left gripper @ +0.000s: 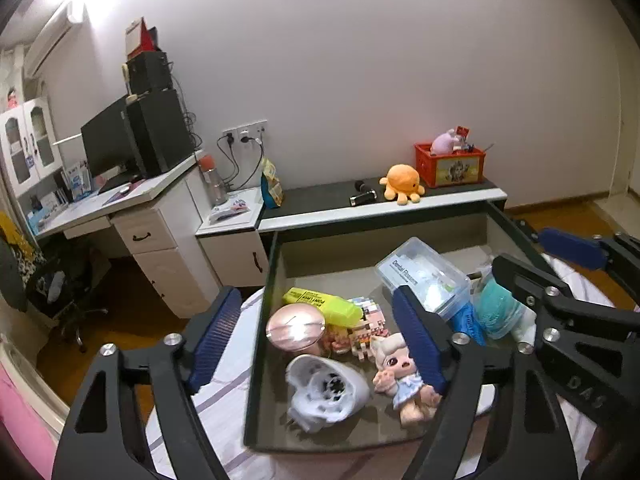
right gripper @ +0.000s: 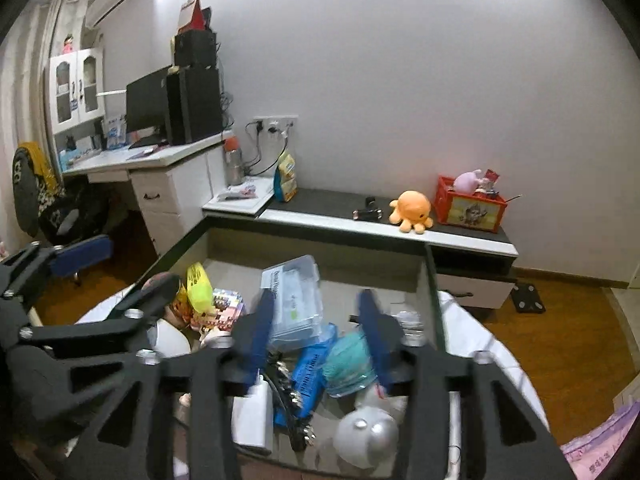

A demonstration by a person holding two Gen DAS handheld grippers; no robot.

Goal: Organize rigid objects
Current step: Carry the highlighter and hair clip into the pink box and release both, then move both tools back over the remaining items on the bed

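A dark open drawer [left gripper: 272, 272] holds mixed items: a clear floss box [left gripper: 424, 276], a yellow highlighter box [left gripper: 320, 306], a pink round compact [left gripper: 296, 326], a white hair-dryer-like piece [left gripper: 326, 392], a small doll [left gripper: 404, 376] and a teal pouch [left gripper: 498, 308]. My left gripper [left gripper: 320, 332] is open above the drawer's left part, holding nothing. My right gripper [right gripper: 316, 328] is open over the floss box [right gripper: 294, 292] and teal pouch [right gripper: 348, 360], holding nothing. The right gripper also shows in the left wrist view [left gripper: 560, 264].
Behind the drawer runs a low dark-topped cabinet [left gripper: 320, 200] with an orange octopus plush [left gripper: 402, 182], a red crate [left gripper: 450, 164] and small black items [left gripper: 362, 196]. A white desk [left gripper: 132, 200] with a monitor stands at left. Bedding [right gripper: 480, 336] lies under the drawer.
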